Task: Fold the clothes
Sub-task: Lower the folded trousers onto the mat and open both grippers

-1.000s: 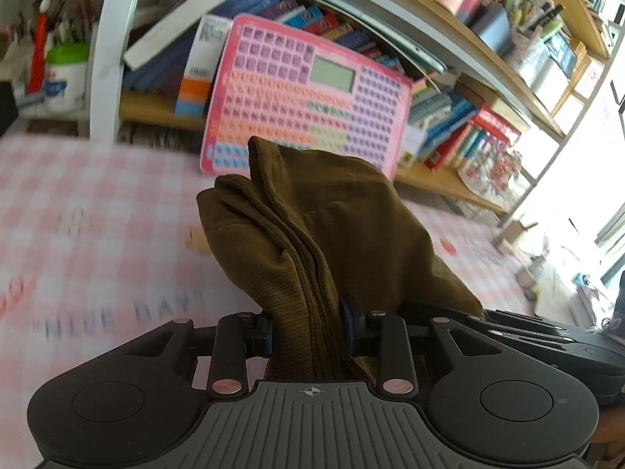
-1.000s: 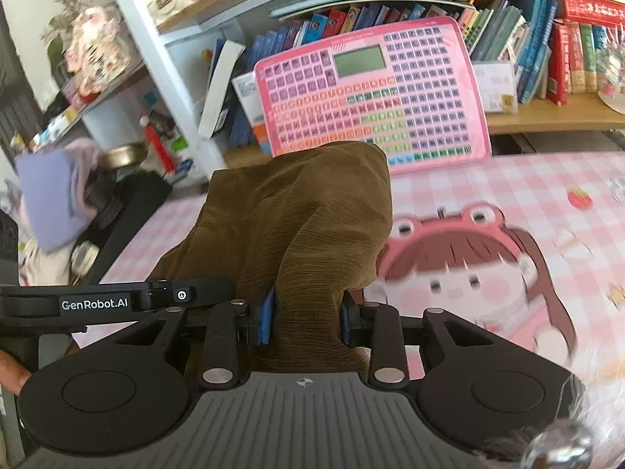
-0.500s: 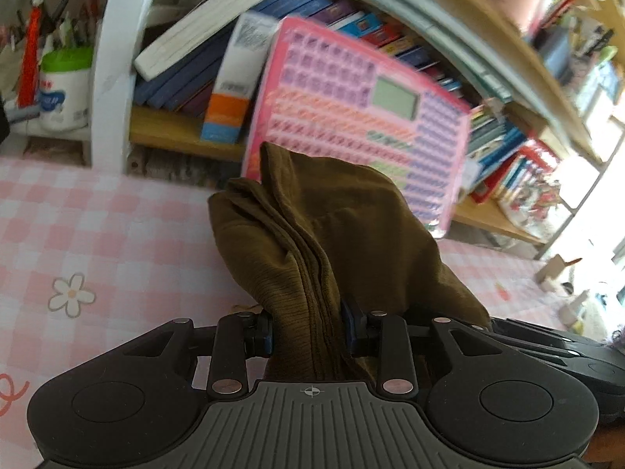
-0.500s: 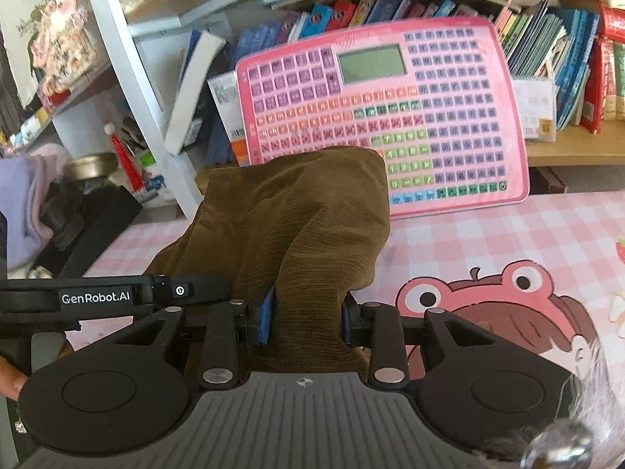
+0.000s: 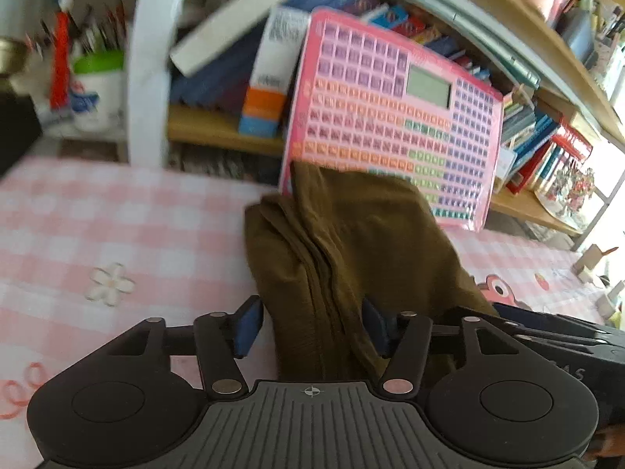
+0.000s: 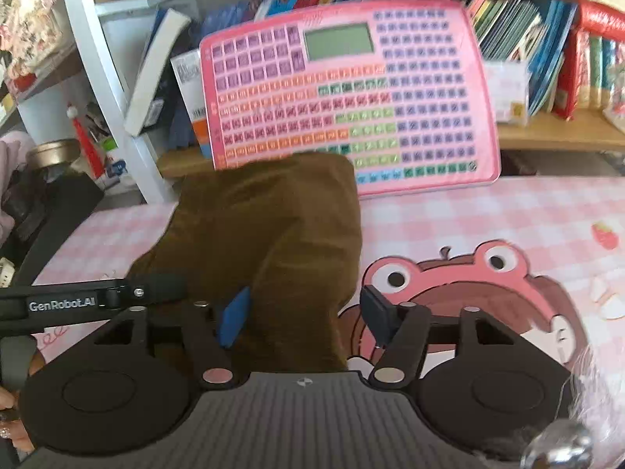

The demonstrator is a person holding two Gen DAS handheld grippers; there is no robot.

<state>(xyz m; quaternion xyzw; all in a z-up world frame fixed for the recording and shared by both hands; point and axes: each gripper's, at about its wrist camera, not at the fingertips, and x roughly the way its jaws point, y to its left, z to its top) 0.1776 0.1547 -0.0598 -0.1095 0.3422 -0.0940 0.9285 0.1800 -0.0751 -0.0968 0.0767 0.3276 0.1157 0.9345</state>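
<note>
Now both tongs, left (image 5: 308, 326) and right (image 6: 304, 314), just opening, slack around the olive garment (image 5: 351, 250).

**Daylit, blurred and bent at the edges**

Both wrist views are bright with soft daylight. In the left view the far right edge is blown out to white glare past the bookshelf (image 5: 539, 78), where detail is lost. Shadows are faint and diffuse on the pink checked tablecloth (image 5: 117, 226). Motion blur smears both pictures: the keys of the pink keyboard toy (image 6: 343, 97) are unreadable, and book spines run together. Fisheye distortion bows the white shelf post (image 6: 101, 78) and curves the shelves toward the corners. The olive garment (image 6: 265, 242) reads dark, with its folds muddy in the right view
</note>
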